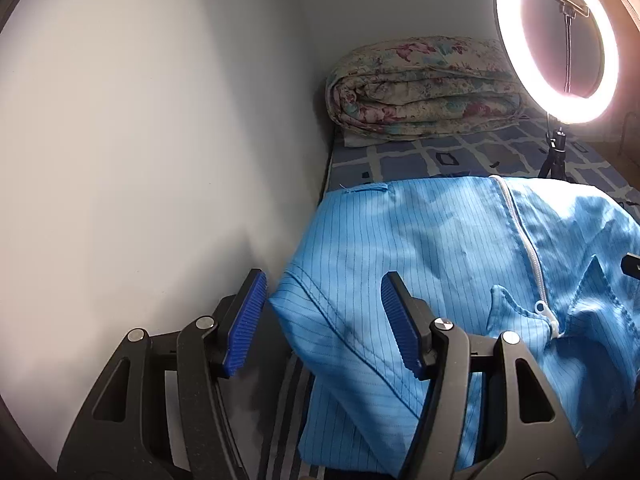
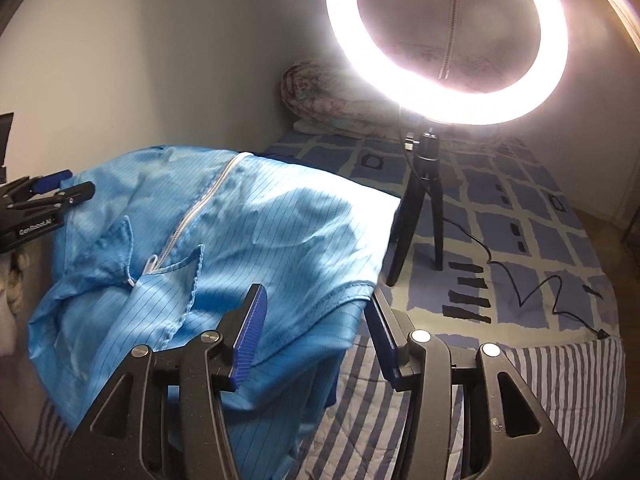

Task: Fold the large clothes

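Note:
A light blue pinstriped zip-front garment [image 1: 440, 248] lies on the bed with its collar toward me and a white zipper [image 1: 524, 240] down the front. It also shows in the right wrist view [image 2: 248, 232]. My left gripper [image 1: 320, 312] is open, its blue pads on either side of the garment's left shoulder fold. My right gripper [image 2: 316, 324] is open around the garment's right shoulder edge. The left gripper also shows at the left edge of the right wrist view [image 2: 52, 196].
A lit ring light [image 2: 444, 40] on a black tripod [image 2: 420, 216] stands on the bed just past the garment, its cable [image 2: 536, 284] trailing right. A rolled floral quilt [image 1: 420, 92] lies at the far end. A grey wall [image 1: 160, 140] runs along the left.

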### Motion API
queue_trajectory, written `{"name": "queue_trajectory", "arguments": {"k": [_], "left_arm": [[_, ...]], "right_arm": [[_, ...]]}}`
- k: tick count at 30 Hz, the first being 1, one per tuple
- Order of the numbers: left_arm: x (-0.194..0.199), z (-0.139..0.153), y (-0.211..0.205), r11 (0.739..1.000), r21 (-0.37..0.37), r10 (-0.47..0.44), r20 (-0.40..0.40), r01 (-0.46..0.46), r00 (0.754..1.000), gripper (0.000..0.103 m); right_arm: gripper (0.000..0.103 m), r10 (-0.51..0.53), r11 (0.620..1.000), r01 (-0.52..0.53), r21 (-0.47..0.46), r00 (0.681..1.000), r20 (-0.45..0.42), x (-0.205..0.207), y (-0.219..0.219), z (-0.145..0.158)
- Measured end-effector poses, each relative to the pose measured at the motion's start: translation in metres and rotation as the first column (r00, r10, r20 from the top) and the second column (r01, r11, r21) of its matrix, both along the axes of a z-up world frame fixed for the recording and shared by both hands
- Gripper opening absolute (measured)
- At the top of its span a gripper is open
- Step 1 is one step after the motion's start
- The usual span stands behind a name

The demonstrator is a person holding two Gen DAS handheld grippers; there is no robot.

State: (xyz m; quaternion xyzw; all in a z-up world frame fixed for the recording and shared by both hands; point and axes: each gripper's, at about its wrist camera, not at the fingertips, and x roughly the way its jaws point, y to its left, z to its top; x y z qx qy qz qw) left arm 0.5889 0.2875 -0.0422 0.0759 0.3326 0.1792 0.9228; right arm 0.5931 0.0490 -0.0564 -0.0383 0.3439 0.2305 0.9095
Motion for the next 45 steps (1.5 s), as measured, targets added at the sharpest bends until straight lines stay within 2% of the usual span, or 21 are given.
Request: {"name": "queue_trajectory", "arguments": {"k": [5, 10, 18, 21, 22, 25, 28, 32, 35, 38, 45], "left_arm": [[-0.022, 0.015, -0.007, 1.0, 0.002, 0.015, 0.024, -0.015, 1.0, 0.062], [-0.052, 0.044, -0.026, 1.0, 0.014, 0.001, 0.06, -0.002, 0.998, 0.062], [-0.136, 0.123, -0.078, 0.997, 0.009, -0.075, 0.168, 0.074, 0.983, 0.063], [-0.178, 0.154, -0.1, 0.994, 0.007, -0.109, 0.206, 0.11, 0.972, 0.063], [-0.189, 0.162, -0.107, 0.992, 0.006, -0.122, 0.215, 0.123, 0.969, 0.067], [-0.238, 0.189, -0.13, 0.987, 0.013, -0.161, 0.245, 0.163, 0.956, 0.071], [-0.285, 0.211, -0.149, 0.981, 0.013, -0.191, 0.27, 0.195, 0.944, 0.071], [-0.346, 0.235, -0.176, 0.973, 0.033, -0.227, 0.296, 0.228, 0.928, 0.072], [-0.395, 0.256, -0.194, 0.968, 0.055, -0.247, 0.336, 0.243, 0.909, 0.078], [-0.438, 0.275, -0.207, 0.962, 0.066, -0.271, 0.366, 0.266, 0.89, 0.079], [-0.52, 0.298, -0.225, 0.948, 0.051, -0.309, 0.386, 0.314, 0.869, 0.08]], "right_arm": [[0.049, -0.008, 1.0, 0.007, 0.004, 1.0, 0.015, -0.012, -0.009, 0.011], [0.049, -0.007, 1.0, 0.006, 0.023, 0.999, 0.046, -0.036, -0.02, 0.034], [0.049, -0.008, 1.0, 0.005, 0.03, 0.993, 0.121, -0.107, -0.047, 0.091], [0.049, -0.014, 0.998, 0.005, 0.055, 0.988, 0.152, -0.151, -0.066, 0.126], [0.05, -0.014, 0.998, 0.004, 0.058, 0.987, 0.16, -0.162, -0.07, 0.133], [0.058, -0.015, 0.998, 0.001, 0.061, 0.976, 0.218, -0.216, -0.09, 0.166], [0.059, -0.015, 0.998, -0.001, 0.064, 0.97, 0.244, -0.264, -0.107, 0.189], [0.059, 0.003, 0.999, -0.018, 0.047, 0.957, 0.29, -0.33, -0.126, 0.211], [0.062, 0.015, 0.999, -0.031, 0.045, 0.945, 0.326, -0.379, -0.14, 0.229], [0.063, 0.024, 0.997, -0.047, 0.054, 0.932, 0.363, -0.427, -0.155, 0.248], [0.064, 0.008, 0.997, -0.041, 0.065, 0.902, 0.432, -0.504, -0.179, 0.279]]}}
